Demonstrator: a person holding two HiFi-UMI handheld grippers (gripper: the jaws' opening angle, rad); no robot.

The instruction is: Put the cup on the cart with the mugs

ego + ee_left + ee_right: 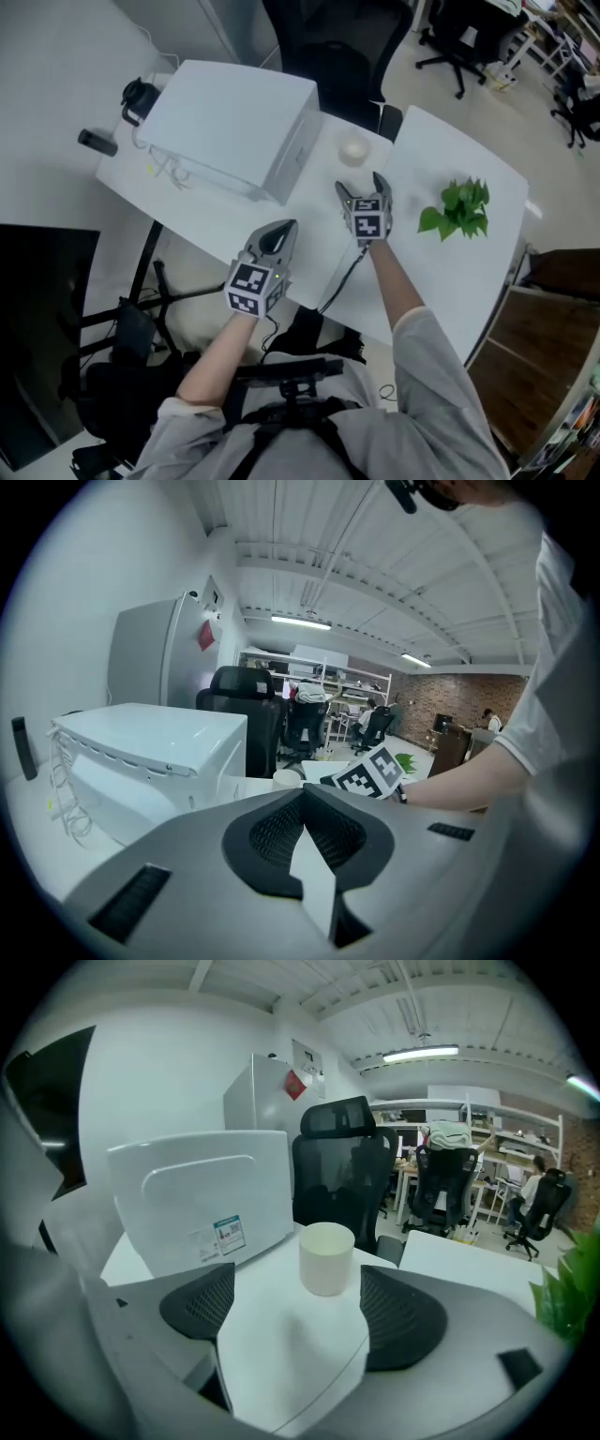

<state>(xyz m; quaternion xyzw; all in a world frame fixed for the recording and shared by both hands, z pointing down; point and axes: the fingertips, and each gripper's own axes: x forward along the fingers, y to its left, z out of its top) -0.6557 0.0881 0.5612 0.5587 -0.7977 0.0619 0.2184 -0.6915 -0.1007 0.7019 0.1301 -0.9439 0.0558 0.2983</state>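
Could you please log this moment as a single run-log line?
stage: cup not yet gripped | right gripper: open, cup ahead of jaws, untouched | left gripper: shut, empty | cup: upright on table beside white box

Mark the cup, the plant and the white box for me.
cup point(326, 1262): right gripper view, its side wall.
plant point(459, 208): head view, middle of the leaves.
white box point(220, 117): head view, its top face.

Head view looked steeply down from above the white desk point(314, 220). Both gripper views sat low over it, facing its far edge; all three shared the small cream cylindrical cup point(353, 150).
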